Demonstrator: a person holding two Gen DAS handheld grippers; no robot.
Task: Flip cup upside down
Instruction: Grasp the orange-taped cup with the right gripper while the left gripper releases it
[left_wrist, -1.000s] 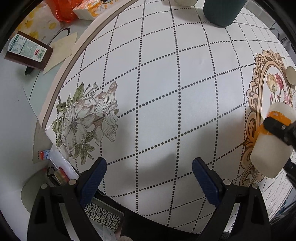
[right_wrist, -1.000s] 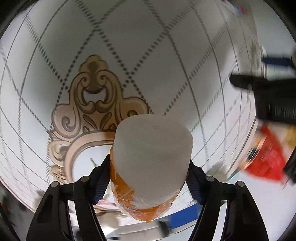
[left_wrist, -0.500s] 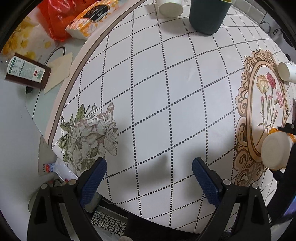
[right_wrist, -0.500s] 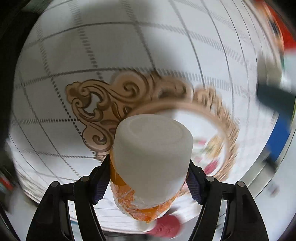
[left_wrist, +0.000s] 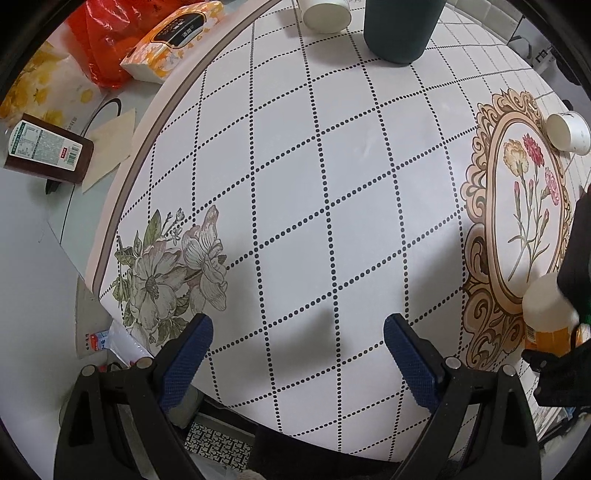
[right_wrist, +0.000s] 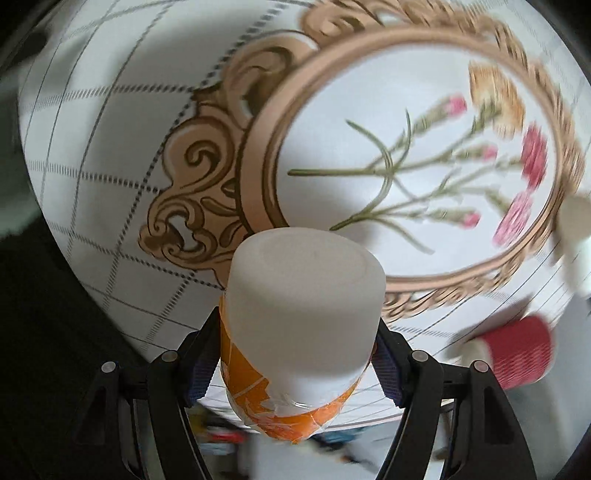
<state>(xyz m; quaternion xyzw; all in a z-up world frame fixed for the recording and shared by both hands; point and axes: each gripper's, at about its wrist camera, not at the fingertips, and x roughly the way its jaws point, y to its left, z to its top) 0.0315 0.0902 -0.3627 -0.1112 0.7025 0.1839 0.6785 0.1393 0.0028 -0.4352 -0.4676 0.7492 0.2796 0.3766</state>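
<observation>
A white cup (right_wrist: 303, 310) with an orange band near its rim is clamped between the blue pads of my right gripper (right_wrist: 295, 354). Its flat base faces away from the camera, toward the tablecloth's gold oval frame (right_wrist: 266, 147). In the left wrist view the same cup (left_wrist: 546, 314) shows at the right edge, base up, above the table, with the black right gripper behind it. My left gripper (left_wrist: 297, 354) is open and empty above the dotted tablecloth (left_wrist: 295, 184).
A dark green cup (left_wrist: 399, 29) and a white paper cup (left_wrist: 325, 14) stand at the far edge. Another white cup (left_wrist: 567, 131) lies by the oval frame. A red cup (right_wrist: 517, 354) is at the right. A tissue pack (left_wrist: 173, 40) and brown box (left_wrist: 48, 151) lie left.
My right gripper has turned and moved with the cup, from over the frame's scroll end to beside the flower oval. The left gripper has drawn back, showing more of the table.
</observation>
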